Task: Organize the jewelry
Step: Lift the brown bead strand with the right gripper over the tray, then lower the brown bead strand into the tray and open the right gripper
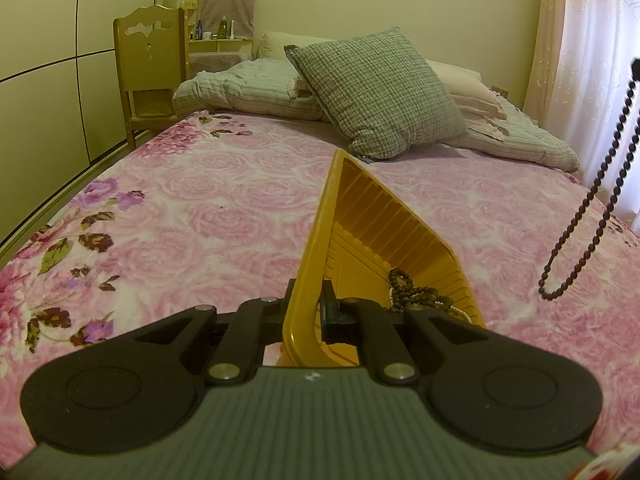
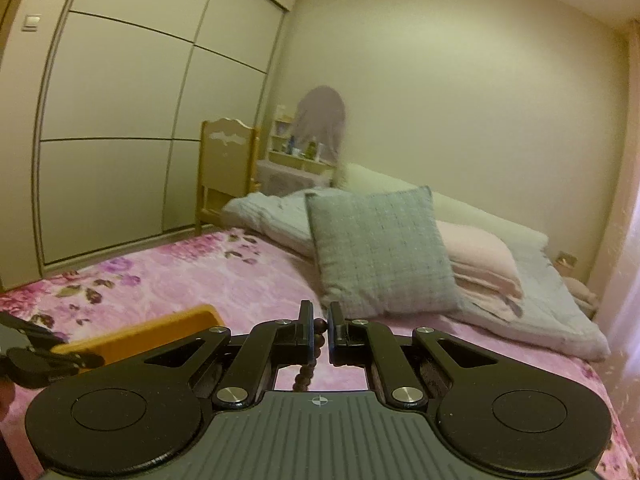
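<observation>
Dangling from the right claw [image 2: 320,330] is a long strand of dark beads [image 1: 592,200], pinched at one bead between the two pads, so the rest hangs free as a loop well above the pink floral bedspread [image 1: 224,208]. From the left camera you can see the loop off to the right of the yellow tray [image 1: 384,232], not over it yet.

The left claw [image 1: 306,306] is clamped on the tray's near rim, one finger outside the wall and one inside, holding the tray tipped up off the bed. Another dark bead strand [image 1: 412,292] is already piled in the low corner, with what looks like a pale pearl bit beside it.

Handling-wise, my guess: the beads are light and totally floppy, basically a chain. They'll swing with any quick move and the bottom of the loop will land first, so lowering slowly should let it coil up instead of draping over the rim. The grip is on one round bead, which looks slippery, so it could roll out if jerked. The tray looks like thin ribbed plastic, stiff enough but light, and a rim pinch lets it pivot, so I'd keep it steady.
</observation>
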Action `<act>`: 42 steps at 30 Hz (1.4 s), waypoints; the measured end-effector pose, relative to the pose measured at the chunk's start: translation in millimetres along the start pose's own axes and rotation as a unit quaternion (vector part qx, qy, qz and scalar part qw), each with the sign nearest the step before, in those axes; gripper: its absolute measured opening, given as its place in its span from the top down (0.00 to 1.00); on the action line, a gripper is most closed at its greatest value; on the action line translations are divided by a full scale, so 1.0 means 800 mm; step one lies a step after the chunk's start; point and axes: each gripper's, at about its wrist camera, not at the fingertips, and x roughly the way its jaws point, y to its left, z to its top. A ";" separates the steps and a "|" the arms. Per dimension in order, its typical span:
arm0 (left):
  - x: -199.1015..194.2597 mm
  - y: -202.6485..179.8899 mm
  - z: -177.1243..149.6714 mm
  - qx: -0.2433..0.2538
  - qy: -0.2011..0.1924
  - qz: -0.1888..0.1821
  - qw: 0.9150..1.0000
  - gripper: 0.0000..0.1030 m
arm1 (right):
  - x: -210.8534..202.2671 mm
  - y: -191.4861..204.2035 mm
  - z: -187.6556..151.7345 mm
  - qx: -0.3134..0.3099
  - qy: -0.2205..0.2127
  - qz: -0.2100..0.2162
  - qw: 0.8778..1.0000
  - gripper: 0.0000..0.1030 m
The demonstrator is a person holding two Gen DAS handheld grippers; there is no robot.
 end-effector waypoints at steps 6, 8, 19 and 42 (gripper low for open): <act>0.000 0.000 0.000 0.000 0.000 0.000 1.000 0.93 | 0.011 0.020 0.013 -0.013 -0.005 0.022 1.000 0.94; 0.001 0.000 0.000 0.000 0.000 -0.002 1.000 0.93 | 0.014 0.024 0.016 -0.015 -0.006 0.030 0.999 0.94; 0.001 0.001 -0.003 -0.001 0.001 -0.009 1.000 0.92 | 0.045 0.071 0.041 -0.022 -0.010 0.098 0.995 0.94; 0.003 0.026 -0.007 -0.021 0.006 -0.026 0.999 0.93 | 0.169 0.121 0.010 -0.028 0.078 0.146 0.986 0.94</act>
